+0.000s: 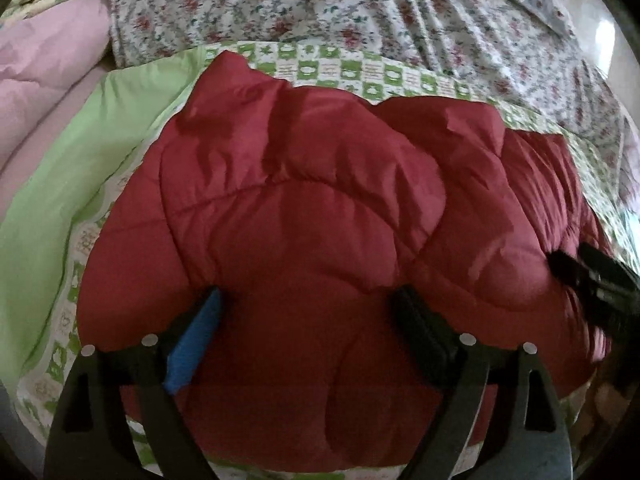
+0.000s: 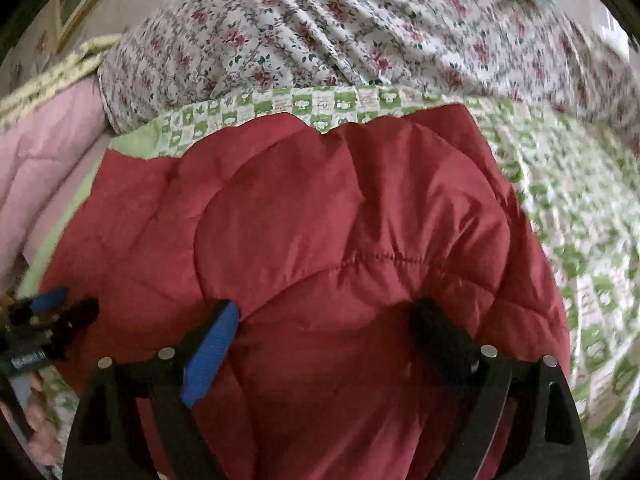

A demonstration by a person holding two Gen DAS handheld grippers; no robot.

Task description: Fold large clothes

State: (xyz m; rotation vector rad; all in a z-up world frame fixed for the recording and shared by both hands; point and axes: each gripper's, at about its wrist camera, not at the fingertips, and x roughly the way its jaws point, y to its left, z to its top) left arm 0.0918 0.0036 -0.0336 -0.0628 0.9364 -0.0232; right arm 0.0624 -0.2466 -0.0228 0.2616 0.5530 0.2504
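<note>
With the red quilted jacket (image 1: 304, 208) already bundled on the green checked sheet (image 1: 360, 68) — both grippers (image 1: 308, 332) (image 2: 332, 340) spread wide, gripping nothing — probably only tidying left.

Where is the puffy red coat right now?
The red coat fills the middle of both views, lying on the green checked sheet, with the flowery blanket behind it.
</note>
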